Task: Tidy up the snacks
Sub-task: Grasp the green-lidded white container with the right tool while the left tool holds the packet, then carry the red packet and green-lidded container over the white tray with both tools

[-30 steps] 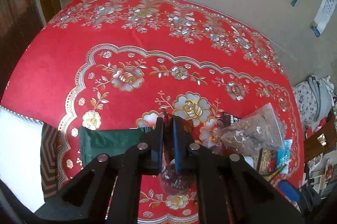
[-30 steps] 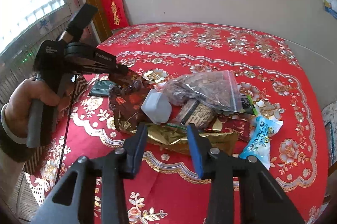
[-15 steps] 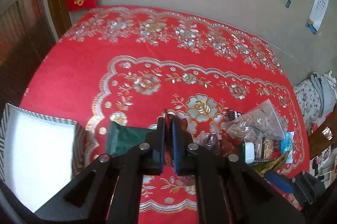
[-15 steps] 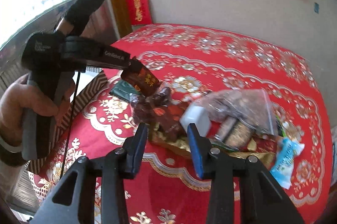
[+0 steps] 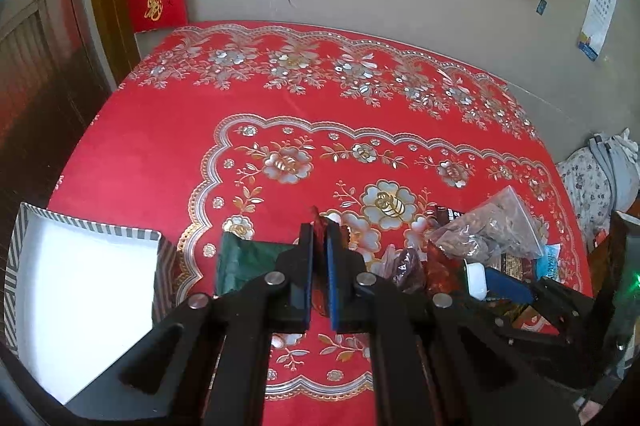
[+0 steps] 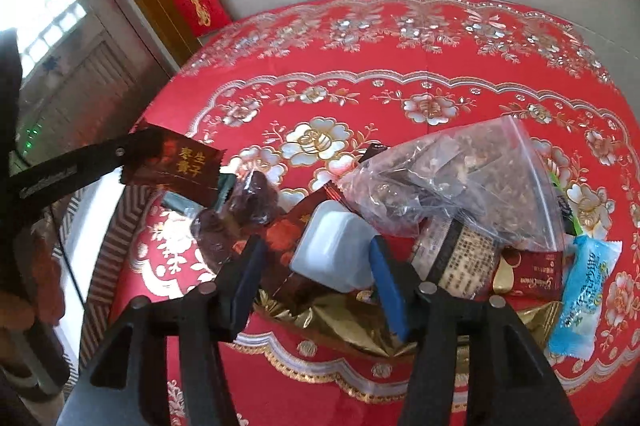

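My left gripper is shut on a dark red snack packet with gold characters and holds it in the air above the table's left side. The packet's edge shows between the pads. My right gripper hangs low over the snack pile, its jaws opening. A white plastic tub sits between its fingers, and the pads are not pressing on it. A clear zip bag of brown pieces lies just behind the tub.
A white box with a striped rim stands at the table's left edge. A green packet lies beside it. Wrapped dates, a gold foil bag and a blue-white packet crowd the pile. A wall runs behind the table.
The right gripper has moved in over the pile and its jaws have spread around the white tub. The left gripper has risen a little with the packet still clamped.
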Demonstrator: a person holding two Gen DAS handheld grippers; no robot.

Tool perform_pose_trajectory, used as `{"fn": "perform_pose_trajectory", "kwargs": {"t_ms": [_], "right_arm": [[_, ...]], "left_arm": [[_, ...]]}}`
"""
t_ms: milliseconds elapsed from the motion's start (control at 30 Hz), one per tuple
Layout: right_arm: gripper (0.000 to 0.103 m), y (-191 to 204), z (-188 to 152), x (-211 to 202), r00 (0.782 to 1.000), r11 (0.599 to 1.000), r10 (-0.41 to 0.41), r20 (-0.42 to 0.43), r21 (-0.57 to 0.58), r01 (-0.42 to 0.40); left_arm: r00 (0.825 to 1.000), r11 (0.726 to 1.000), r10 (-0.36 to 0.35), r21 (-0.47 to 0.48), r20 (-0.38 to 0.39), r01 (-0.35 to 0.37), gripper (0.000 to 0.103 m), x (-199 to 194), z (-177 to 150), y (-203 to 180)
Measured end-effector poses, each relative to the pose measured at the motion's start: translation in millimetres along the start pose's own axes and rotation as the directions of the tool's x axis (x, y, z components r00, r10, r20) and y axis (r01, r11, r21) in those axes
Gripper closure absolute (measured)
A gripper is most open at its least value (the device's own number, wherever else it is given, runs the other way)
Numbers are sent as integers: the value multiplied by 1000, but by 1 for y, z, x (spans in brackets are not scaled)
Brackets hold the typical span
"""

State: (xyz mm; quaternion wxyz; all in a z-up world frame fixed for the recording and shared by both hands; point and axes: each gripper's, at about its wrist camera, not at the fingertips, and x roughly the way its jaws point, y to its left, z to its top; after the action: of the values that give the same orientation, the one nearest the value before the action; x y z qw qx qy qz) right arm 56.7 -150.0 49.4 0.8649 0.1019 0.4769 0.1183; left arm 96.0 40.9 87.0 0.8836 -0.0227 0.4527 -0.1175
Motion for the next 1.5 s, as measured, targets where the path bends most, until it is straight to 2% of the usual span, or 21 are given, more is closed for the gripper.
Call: {"fn": "perform_pose_trajectory", "kwargs": {"t_ms": [100,267,367,467,533,767,933,1100,1500], "right_arm": [[56,-11,1,2,1000,1000,11,-13,28,-11],[75,-26,0,-13,1000,998,21,9,53,-22],[81,-26,4,-18,1000,1000,-1,15,25,1],[87,-26,6,-17,997,997,-69,15,-17,70],[87,-26,6,-10,996,996,-86,4,-35,86],[88,-34,7,-2,1000,1000,-12,25,-18,13],[88,-35,-3,-21,993,998,61,97,-6,-61],[88,-14,-10,-53,982,995,94,166,-51,-87],[88,43,-26,-75,970,981,137,200,-165,-104]], "left_arm": [[1000,1000,1,9,6,-1,96,-2,0,0],[1000,1000,-8,15,7,8,96,-7,-2,-1],[1000,1000,-14,17,0,14,96,-7,-3,-2],[1000,1000,-11,22,-5,11,96,-6,-5,-4],[1000,1000,-15,23,-7,16,96,-5,-5,-5],[1000,1000,-19,21,-20,19,96,1,-7,-5],[1000,1000,-12,11,5,12,96,-9,-8,0],[999,1000,4,16,38,-5,96,-27,-13,3],[991,995,75,52,111,-82,96,-77,-39,10]]}}
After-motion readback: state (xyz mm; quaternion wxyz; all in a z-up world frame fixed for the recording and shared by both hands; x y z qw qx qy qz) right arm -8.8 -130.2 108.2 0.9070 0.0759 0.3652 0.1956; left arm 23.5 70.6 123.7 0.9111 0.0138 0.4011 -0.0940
